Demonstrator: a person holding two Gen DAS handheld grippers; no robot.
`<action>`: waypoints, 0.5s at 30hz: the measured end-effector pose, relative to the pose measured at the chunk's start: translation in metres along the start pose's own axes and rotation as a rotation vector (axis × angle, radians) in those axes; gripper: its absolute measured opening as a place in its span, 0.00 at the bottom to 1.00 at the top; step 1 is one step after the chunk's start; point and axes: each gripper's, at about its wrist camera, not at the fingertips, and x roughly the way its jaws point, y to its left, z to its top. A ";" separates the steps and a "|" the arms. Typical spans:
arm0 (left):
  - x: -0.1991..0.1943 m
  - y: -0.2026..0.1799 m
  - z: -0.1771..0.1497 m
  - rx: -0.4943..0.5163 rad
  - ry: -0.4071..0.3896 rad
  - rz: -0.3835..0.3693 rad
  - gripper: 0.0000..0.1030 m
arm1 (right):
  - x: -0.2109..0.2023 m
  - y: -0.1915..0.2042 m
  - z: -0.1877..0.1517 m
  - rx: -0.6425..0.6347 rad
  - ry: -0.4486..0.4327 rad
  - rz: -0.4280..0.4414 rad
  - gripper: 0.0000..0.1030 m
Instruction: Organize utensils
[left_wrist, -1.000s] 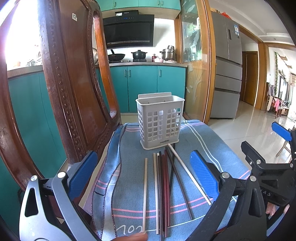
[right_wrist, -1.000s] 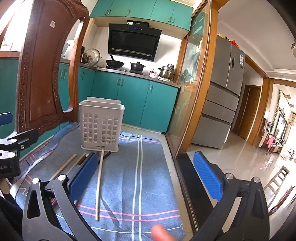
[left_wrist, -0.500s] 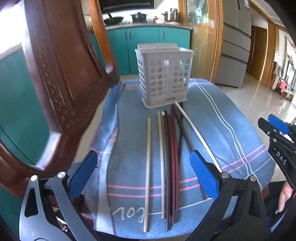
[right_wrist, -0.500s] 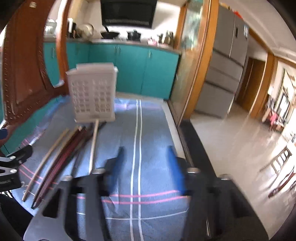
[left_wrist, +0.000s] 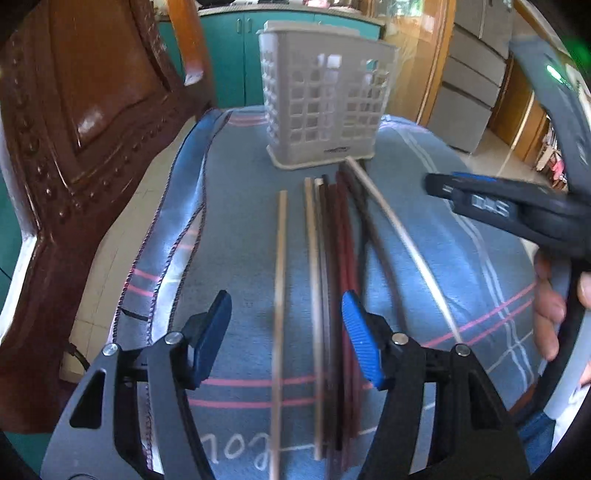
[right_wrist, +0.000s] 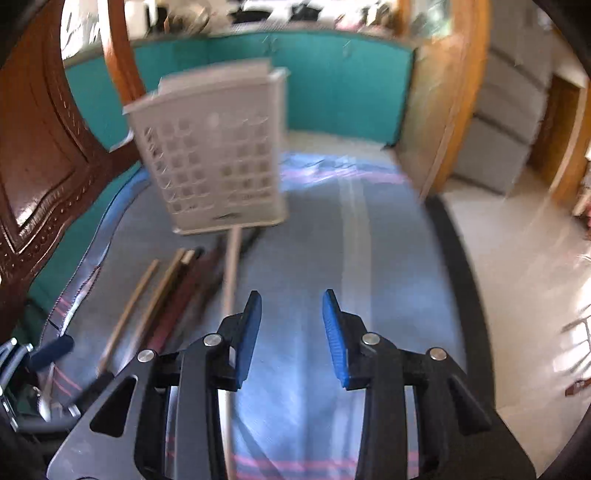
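Wooden chopsticks (left_wrist: 314, 258) between left claw's (left_wrist: 286, 332) open pads

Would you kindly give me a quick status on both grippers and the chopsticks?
Left gripper closing, nothing gripped, over the chopsticks. Right gripper part closed, empty, above bare cloth. Chopsticks flat before the basket. Nothing in the way.

Right gripper (right_wrist: 291, 325) fingers parted over striped cloth (right_wrist: 369, 280), nothing between, chopsticks (right_wrist: 177, 295) left, white basket (right_wrist: 214, 155) beyond
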 end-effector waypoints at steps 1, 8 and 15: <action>0.004 0.003 0.001 -0.009 0.013 0.004 0.61 | 0.008 0.008 0.003 -0.022 0.013 0.006 0.35; 0.024 0.002 0.007 -0.007 0.053 0.021 0.61 | 0.048 0.034 -0.001 -0.081 0.129 -0.038 0.33; 0.030 -0.001 0.009 -0.016 0.057 0.042 0.61 | 0.036 0.012 -0.010 -0.036 0.143 -0.060 0.07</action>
